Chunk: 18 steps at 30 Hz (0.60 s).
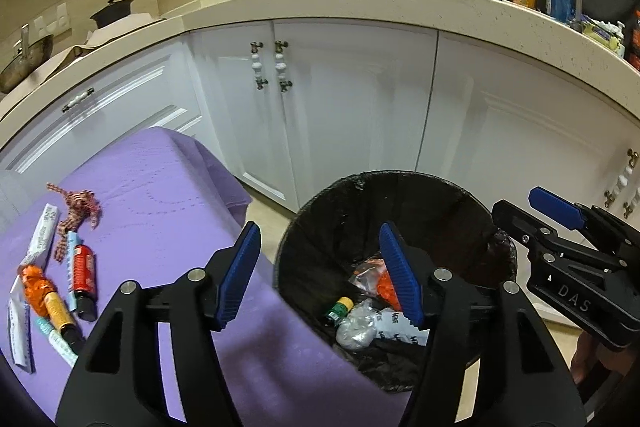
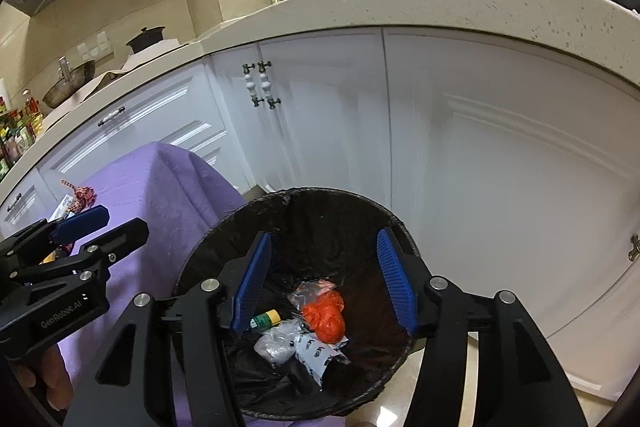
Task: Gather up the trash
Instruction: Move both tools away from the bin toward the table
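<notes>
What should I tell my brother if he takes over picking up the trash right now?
Left claw: open, empty, near the bin's left rim.
Right claw: open, empty, over the bin.
Trash bin: holds an orange wrapper, a small yellow-capped bottle, crumpled plastic and a printed packet.
Left to collect from the purple table: red tube, orange-wrapped bottle, checked ribbon, paper packets.

A purple cloth [image 1: 168,227] is seen at nine o'clock; a black-lined bin [image 2: 288,211] holds an orange wrapper [image 2: 324,323].
</notes>
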Each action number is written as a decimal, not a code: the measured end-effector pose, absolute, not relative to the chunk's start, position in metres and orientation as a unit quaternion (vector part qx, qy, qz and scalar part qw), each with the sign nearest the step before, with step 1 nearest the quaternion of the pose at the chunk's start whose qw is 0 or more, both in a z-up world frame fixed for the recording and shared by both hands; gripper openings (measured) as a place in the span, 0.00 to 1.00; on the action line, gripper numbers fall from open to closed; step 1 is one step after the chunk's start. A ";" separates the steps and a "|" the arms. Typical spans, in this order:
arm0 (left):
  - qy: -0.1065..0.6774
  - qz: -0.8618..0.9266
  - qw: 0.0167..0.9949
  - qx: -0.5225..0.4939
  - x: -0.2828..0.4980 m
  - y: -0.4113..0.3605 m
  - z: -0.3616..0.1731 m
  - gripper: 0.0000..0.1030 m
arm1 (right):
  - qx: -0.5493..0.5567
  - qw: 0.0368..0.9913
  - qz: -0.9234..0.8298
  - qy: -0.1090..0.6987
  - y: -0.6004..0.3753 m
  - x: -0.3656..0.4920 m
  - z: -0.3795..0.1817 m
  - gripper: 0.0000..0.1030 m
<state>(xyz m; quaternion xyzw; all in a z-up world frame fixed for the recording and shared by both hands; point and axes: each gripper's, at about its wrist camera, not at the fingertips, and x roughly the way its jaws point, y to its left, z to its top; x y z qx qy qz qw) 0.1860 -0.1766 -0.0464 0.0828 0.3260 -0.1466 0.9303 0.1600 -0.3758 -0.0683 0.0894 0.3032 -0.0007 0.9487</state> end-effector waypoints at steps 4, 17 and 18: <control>0.325 -0.132 0.934 0.072 0.178 -0.155 -0.041 0.59 | 0.084 0.950 0.016 0.299 -0.359 0.158 -0.063 0.53; 0.318 -0.032 0.947 0.022 0.145 -0.050 -0.024 0.59 | 0.055 0.949 0.098 0.294 -0.278 0.160 -0.050 0.54; 0.317 -0.023 0.948 0.021 0.142 -0.042 -0.024 0.59 | 0.050 0.948 0.108 0.294 -0.268 0.161 -0.048 0.54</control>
